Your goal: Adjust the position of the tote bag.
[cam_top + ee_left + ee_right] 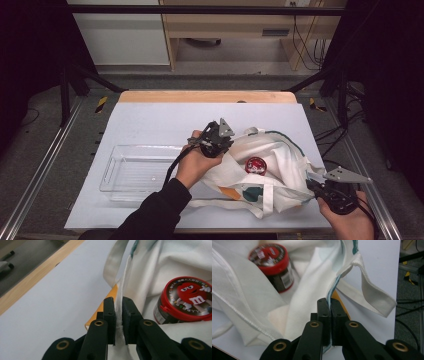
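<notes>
You have one white tote bag [270, 170] at 4 o'clock on the table [150, 120], one red-lidded candy tin [256, 165] inside; left gripper [119, 305] and right gripper [327, 305] each clamp its rim; one clear tray [120, 172] lies at 9 o'clock

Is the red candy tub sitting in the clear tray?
No, the red candy tub lies on the white bag, beside the clear tray.

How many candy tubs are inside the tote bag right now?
1. A red-lidded candy tub lies in the open mouth of the white tote bag, between the two tools. More may be hidden under the cloth folds.
</notes>
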